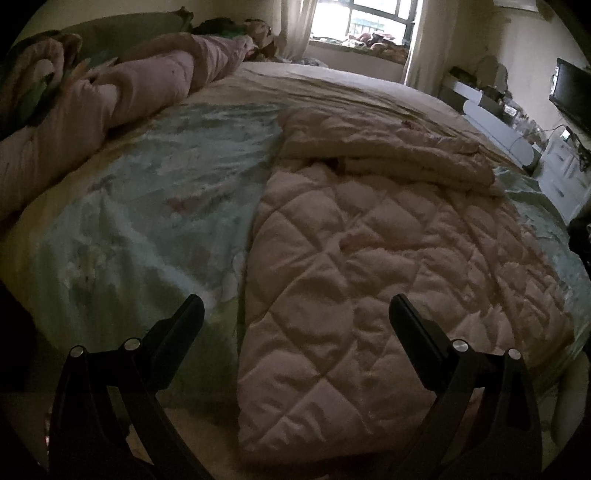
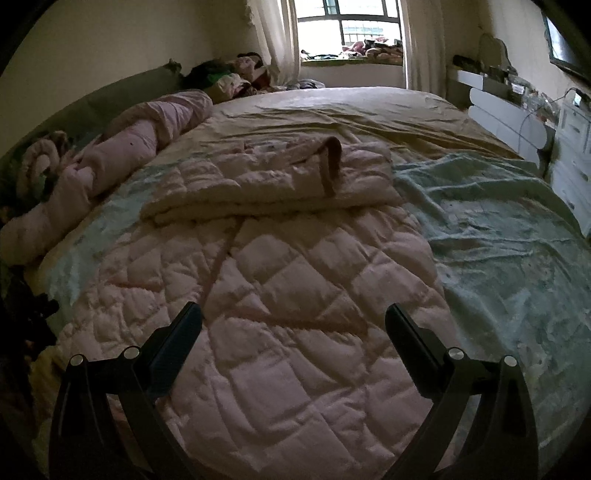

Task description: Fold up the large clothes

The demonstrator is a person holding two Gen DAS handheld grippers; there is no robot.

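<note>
A large pale pink quilted coat (image 1: pixel 369 280) lies flat on the bed, its far part folded back over itself into a thick band (image 1: pixel 388 147). The right wrist view shows the same coat (image 2: pixel 288 295), with the folded band (image 2: pixel 266 181) and a brownish strap or cuff (image 2: pixel 332 166) lying on it. My left gripper (image 1: pixel 295 310) hovers open above the coat's near left edge, holding nothing. Over the coat's near middle, my right gripper (image 2: pixel 293 317) is open too, with nothing between its fingers.
A light green floral blanket (image 1: pixel 147 206) covers the bed (image 2: pixel 369 107) under the coat. A rolled pink duvet (image 1: pixel 110 96) lies along the left side by the headboard. White drawers (image 2: pixel 576 155) and a cluttered shelf stand at right; a bright window (image 2: pixel 354 29) is beyond.
</note>
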